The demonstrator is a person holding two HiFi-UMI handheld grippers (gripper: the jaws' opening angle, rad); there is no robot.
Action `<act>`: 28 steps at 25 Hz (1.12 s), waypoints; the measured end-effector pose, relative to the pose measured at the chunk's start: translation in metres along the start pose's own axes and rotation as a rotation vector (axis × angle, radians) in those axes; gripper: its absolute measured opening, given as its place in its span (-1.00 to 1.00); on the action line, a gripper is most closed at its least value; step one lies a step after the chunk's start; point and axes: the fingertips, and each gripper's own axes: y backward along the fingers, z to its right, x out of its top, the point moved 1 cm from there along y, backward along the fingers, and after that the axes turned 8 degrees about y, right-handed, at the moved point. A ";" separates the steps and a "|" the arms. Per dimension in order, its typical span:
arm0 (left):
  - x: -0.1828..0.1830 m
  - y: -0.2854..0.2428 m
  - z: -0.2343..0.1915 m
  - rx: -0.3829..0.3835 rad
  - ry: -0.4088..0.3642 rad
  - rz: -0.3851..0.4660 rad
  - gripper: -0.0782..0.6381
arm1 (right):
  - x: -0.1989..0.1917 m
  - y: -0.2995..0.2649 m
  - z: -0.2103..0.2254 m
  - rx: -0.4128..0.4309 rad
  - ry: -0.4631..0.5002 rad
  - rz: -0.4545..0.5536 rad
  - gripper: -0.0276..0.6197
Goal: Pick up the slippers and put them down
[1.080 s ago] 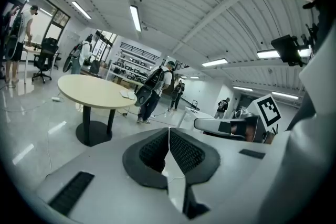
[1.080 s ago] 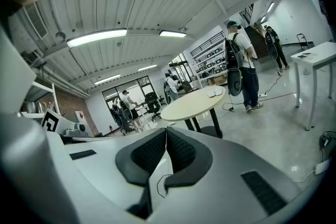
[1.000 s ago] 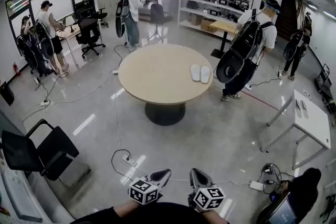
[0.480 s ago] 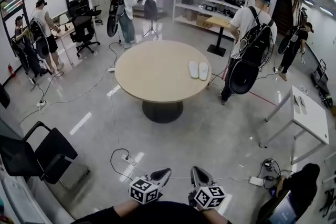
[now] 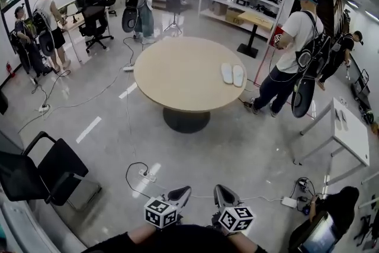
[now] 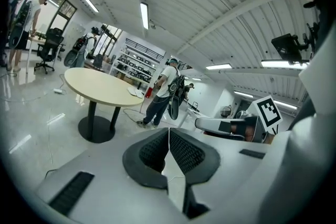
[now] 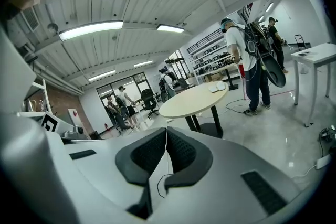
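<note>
With jaws pressed together on nothing, the left gripper point(image 5: 181, 192) and right gripper point(image 5: 220, 192) hang near, open floor point(image 5: 237, 151) stretching to the round table point(image 5: 172, 77), where the slippers point(image 5: 233, 74) lie paired by its far-right edge.

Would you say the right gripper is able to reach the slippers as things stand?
Probably not from here: the right gripper, shut and empty, is held far short of the round table where the slippers lie. Open floor leaves the walk free, though a person stands near them.
</note>
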 end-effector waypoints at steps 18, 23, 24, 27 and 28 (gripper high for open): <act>0.054 -0.069 -0.077 0.035 0.019 -0.027 -0.71 | 0.022 -0.114 0.045 0.009 -0.025 -0.048 -0.87; 0.094 -0.117 -0.088 0.086 -0.010 -0.005 -0.71 | 0.059 -0.161 0.082 0.077 -0.009 -0.035 -0.87; 0.101 -0.129 -0.088 0.092 -0.015 -0.003 -0.71 | 0.067 -0.168 0.093 0.083 -0.008 -0.032 -0.87; 0.125 -0.164 -0.086 0.111 -0.026 -0.001 -0.71 | 0.089 -0.188 0.124 0.103 -0.009 -0.034 -0.87; 0.132 -0.177 -0.085 0.116 -0.027 -0.002 -0.71 | 0.097 -0.194 0.136 0.110 -0.011 -0.036 -0.87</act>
